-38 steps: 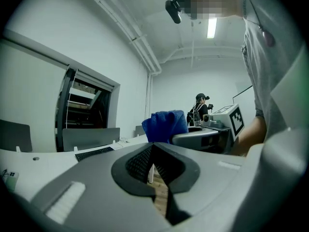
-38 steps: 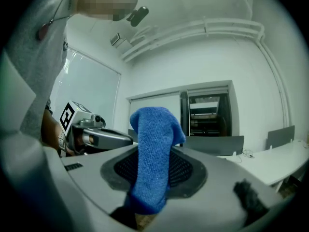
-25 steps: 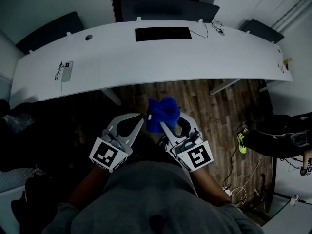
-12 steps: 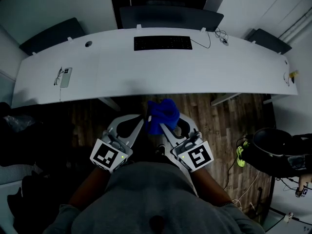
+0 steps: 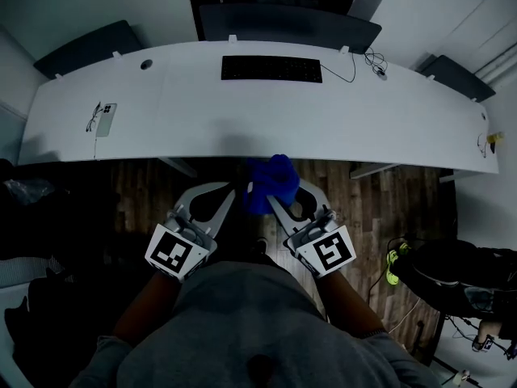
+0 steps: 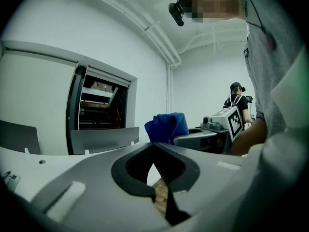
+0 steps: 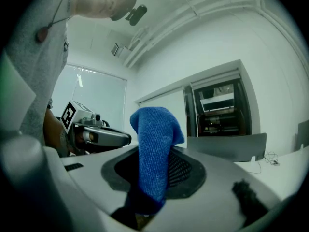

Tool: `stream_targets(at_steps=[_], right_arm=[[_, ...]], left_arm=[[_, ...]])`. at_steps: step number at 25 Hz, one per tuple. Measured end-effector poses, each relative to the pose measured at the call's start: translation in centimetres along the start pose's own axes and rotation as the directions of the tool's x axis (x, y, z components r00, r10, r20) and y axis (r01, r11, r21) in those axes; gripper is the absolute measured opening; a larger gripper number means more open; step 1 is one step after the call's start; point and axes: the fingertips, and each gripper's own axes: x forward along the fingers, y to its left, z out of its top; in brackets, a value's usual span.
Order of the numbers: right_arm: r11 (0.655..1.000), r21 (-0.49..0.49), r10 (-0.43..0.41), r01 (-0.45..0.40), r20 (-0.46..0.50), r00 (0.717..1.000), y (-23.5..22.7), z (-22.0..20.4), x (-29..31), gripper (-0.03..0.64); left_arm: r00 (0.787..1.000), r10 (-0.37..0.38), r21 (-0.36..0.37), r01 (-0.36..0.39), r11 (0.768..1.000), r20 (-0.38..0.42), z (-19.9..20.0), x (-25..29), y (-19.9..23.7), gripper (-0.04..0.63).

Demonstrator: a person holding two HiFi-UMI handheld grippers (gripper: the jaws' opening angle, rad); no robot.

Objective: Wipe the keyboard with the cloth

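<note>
Sticking up in a blue bunch, the cloth (image 5: 271, 183) is pinched between the jaws of the right tool (image 5: 279, 196), over the wooden floor (image 5: 363, 208) just short of the white bench (image 5: 242, 128). The left tool (image 5: 229, 191) sits just beside it, jaws together on nothing. The black keyboard (image 5: 271, 69) lies at the bench's far edge, well apart from the cloth.

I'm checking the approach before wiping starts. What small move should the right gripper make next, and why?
Probably carry the right gripper forward over the desk edge toward the keyboard. It is shut on the cloth but hangs short of the desk, above the floor, and the keyboard lies near the desk's far edge, untouched.
</note>
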Motion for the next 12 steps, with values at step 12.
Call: stream_targets(at_steps=[12], right_arm=[[1.000, -0.006, 0.003, -0.003, -0.013, 1.000, -3.6, -0.1, 5.9, 0.133]], left_arm=[[1.000, -0.021, -0.017, 0.021, 1.000, -0.001, -0.3, 3.7, 6.3, 0.008]])
